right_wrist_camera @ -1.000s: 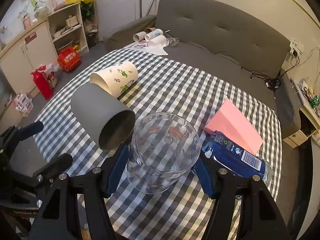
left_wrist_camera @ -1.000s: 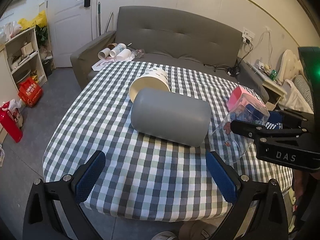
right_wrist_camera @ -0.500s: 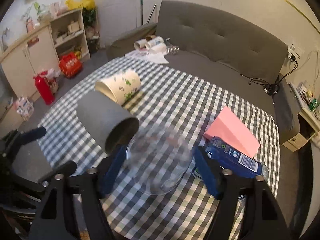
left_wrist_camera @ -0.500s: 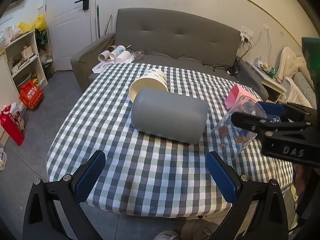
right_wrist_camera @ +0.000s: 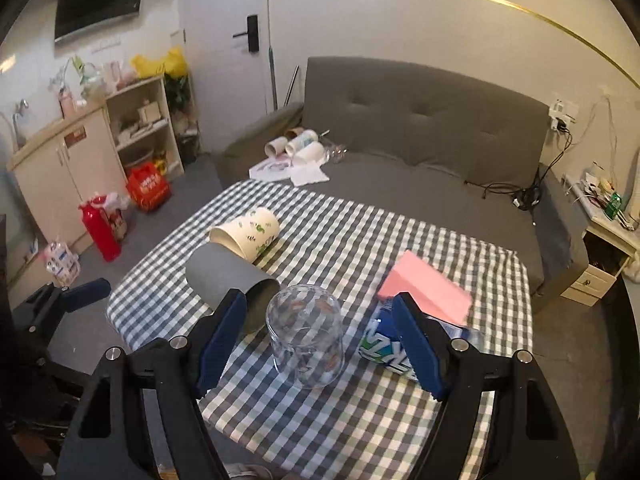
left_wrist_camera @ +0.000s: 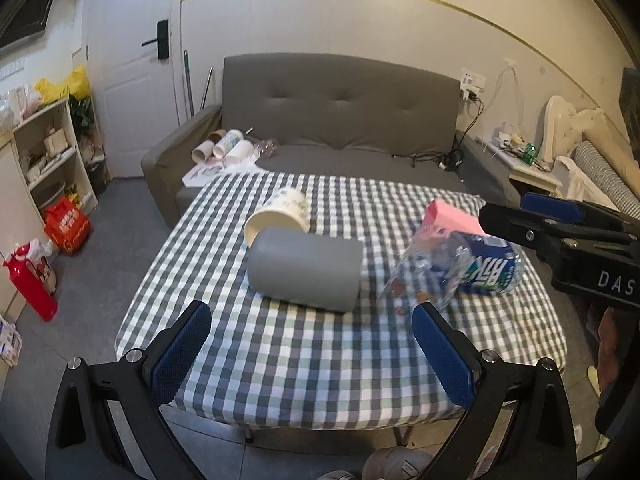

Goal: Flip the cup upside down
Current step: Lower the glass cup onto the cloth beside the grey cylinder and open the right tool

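A clear glass cup [right_wrist_camera: 306, 334] with small printed pictures stands upside down on the checked tablecloth [right_wrist_camera: 352, 240], its base on top. My right gripper [right_wrist_camera: 320, 344] is open, its blue pads apart on either side of the cup and not touching it. In the left wrist view the cup [left_wrist_camera: 420, 276] looks blurred, with the right gripper's arm to its right. My left gripper [left_wrist_camera: 312, 352] is open and empty, back from the table's near edge.
A grey cylinder cup [left_wrist_camera: 304, 274] lies on its side mid-table, with a cream paper cup [left_wrist_camera: 278, 220] lying behind it. A blue-labelled plastic bottle [right_wrist_camera: 386, 346] and a pink block [right_wrist_camera: 426, 290] lie right of the glass. A grey sofa [right_wrist_camera: 420, 120] stands behind the table.
My right gripper let go of the glass cup, opened wide and drew back and up. The cup now stands on the cloth, base up. My left gripper also drew back.
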